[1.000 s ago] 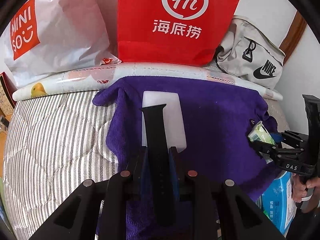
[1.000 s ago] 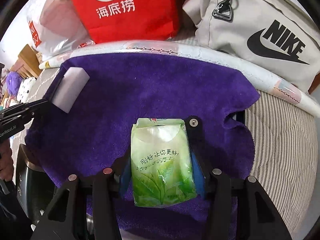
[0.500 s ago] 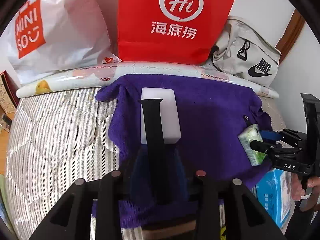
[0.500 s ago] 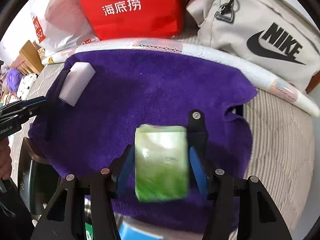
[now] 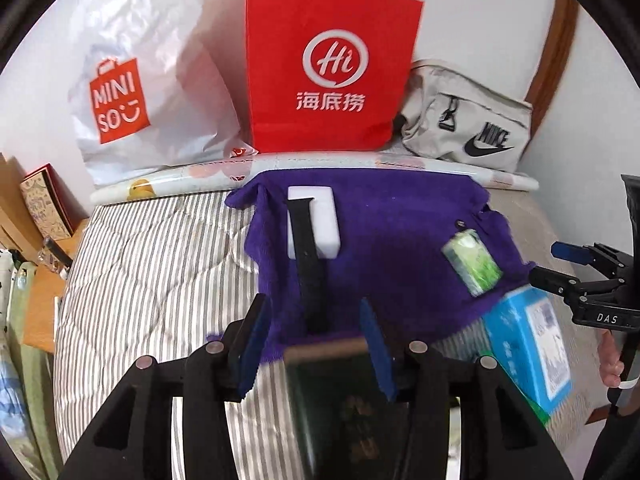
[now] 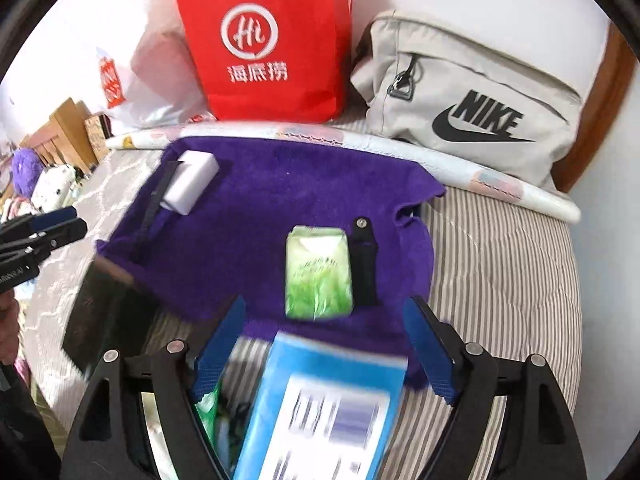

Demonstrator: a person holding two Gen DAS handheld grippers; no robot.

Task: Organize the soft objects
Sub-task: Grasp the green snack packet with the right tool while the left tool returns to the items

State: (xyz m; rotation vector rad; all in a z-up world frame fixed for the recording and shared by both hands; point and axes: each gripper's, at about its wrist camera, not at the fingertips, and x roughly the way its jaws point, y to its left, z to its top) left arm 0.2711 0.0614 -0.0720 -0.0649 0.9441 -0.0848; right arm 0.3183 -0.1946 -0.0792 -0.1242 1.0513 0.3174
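**A:** List what lies on the bed, largest first.

**B:** Item one: purple towel [image 5: 400, 248], spread flat on the striped mattress [image 5: 160, 264], ahead of both my grippers. Item two: blue tissue box [image 6: 320, 404], off the towel's near edge, directly under my right gripper [image 6: 324, 340], long axis running away from me along the fingers. Item three: dark booklet [image 5: 340, 392], blurred, possibly a passport, under my left gripper [image 5: 316, 340], also lengthwise to the fingers. Item four: white sponge block [image 5: 316, 224], far left of the towel. Item five: green tissue pack [image 6: 318, 272], on the towel's near right, just ahead of my right gripper. Item six: black watch strap [image 5: 306, 264], leaning across the sponge, running straight toward my left gripper. A shorter strap piece [image 6: 364, 268] lies beside the green pack.

**A:** Grippers?

**B:** Both jaws are opening; nothing is pressed between either pair. The box and booklet lie below the gaps.

**A:** Nearest hand for each?

**B:** Right for the box, left for the booklet, I judge.
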